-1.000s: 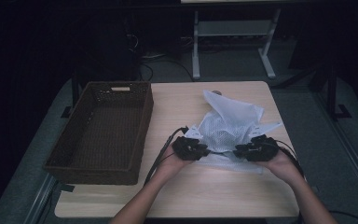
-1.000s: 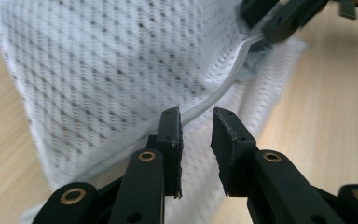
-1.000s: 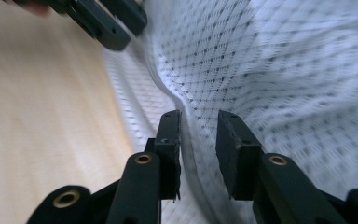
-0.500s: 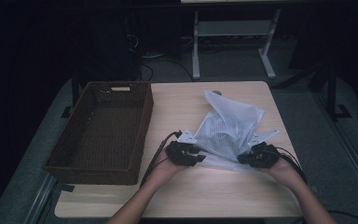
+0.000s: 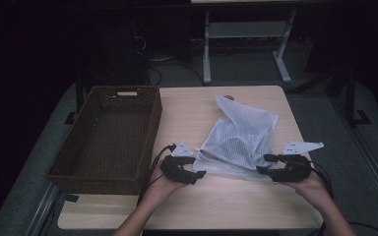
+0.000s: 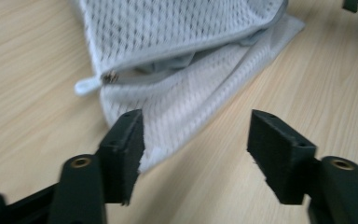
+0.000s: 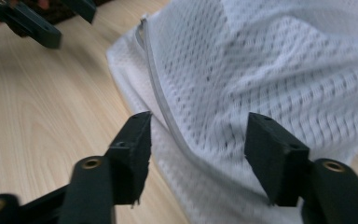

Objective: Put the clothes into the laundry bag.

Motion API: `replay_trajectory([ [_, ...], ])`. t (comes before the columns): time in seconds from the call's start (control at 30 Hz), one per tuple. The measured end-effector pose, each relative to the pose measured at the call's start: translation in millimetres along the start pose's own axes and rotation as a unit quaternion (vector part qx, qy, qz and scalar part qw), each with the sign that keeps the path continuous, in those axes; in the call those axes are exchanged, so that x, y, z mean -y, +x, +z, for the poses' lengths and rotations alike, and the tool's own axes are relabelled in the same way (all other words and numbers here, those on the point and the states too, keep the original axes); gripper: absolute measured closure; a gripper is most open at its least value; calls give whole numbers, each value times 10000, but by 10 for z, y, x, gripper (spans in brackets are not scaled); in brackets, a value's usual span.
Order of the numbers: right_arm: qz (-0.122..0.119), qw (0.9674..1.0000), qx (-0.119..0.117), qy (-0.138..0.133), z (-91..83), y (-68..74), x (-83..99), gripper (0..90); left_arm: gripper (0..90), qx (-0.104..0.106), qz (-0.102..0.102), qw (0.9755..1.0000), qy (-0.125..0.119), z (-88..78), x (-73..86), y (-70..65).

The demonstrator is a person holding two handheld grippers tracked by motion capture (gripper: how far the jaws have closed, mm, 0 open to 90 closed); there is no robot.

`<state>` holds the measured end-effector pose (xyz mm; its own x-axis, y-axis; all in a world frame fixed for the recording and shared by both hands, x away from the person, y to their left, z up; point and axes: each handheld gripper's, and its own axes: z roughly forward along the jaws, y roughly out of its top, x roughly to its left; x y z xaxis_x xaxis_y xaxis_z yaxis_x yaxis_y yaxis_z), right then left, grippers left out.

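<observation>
the desk [image 5: 236, 206] under my hands is pale wood with a fine grain, standing on a grey floor in a dim room, with a white metal frame [image 5: 246, 46] behind it in the shadows. the white mesh bag [image 5: 238, 142] lies crumpled on the right half of the desk, its long axis running from the near edge away towards the far right corner, the zipped mouth on the near side and a loose flap raised at the far end. in the left gripper view the zip pull [image 6: 87, 86] sticks out to the left of the bag's near corner. my left tool [image 5: 189, 174] sits just off that corner, jaws apart and just been opening, nothing pinched between them. my right tool [image 5: 268, 164] is at the bag's near right edge, jaws likewise spread and just been opening, the mesh below them unclamped. the dark wicker basket [image 5: 78, 169] on the left of the desk has nothing in it.
</observation>
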<state>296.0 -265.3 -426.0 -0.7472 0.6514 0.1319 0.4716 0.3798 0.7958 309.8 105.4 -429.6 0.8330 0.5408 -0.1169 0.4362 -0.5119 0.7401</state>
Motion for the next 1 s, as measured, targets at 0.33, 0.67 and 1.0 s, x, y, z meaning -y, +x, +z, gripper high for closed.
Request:
replay_trajectory([
  [0.33,162,9989,419,-99,-189,76,316,257,178,-204,-119,9996,137,-131,300,-103],
  [0.67,396,9958,820,43,-289,181,622,152,143,-268,46,9993,255,-154,498,-212],
  [1.0,108,9965,809,158,-236,173,635,134,143,-261,270,9989,265,-127,511,-234],
])
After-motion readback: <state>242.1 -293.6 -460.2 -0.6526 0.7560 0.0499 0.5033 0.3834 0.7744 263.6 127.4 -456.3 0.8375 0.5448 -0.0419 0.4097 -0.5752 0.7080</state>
